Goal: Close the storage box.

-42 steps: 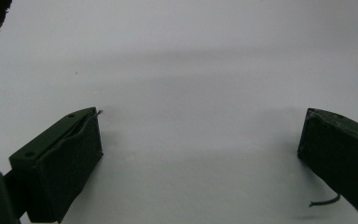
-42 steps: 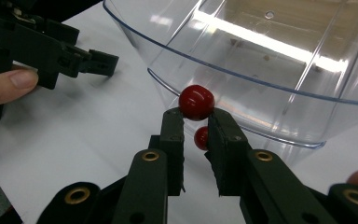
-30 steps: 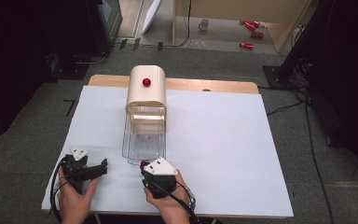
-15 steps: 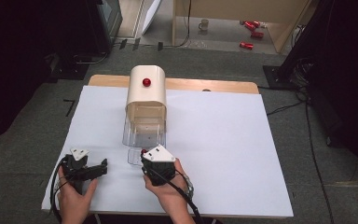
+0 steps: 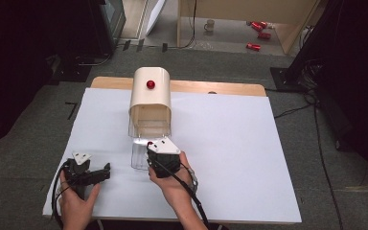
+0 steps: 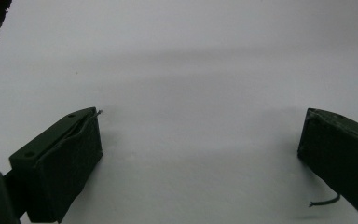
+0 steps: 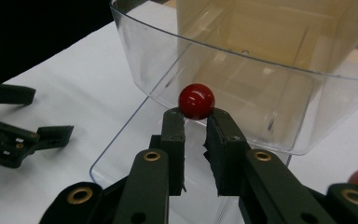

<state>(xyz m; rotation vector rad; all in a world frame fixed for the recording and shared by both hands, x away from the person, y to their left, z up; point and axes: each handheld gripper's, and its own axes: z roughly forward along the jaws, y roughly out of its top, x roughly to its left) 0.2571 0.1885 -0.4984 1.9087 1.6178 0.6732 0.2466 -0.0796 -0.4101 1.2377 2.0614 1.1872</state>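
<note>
There are two grippers, one in each of the person's two hands: the left gripper (image 5: 87,173) and the right gripper (image 5: 163,157). Each has two black jaws.

There are two red balls. One small red ball (image 7: 196,101) sits at the jaw tips of the right gripper. The other red ball (image 5: 150,84) is on top of the one cream box (image 5: 149,98), beyond the right gripper.

One clear plastic container (image 7: 242,79) stands just in front of the right gripper.

There is one table (image 5: 230,139) under both grippers. On the floor far beyond the grippers lie three red cans (image 5: 258,32) and one mug (image 5: 210,25).
</note>
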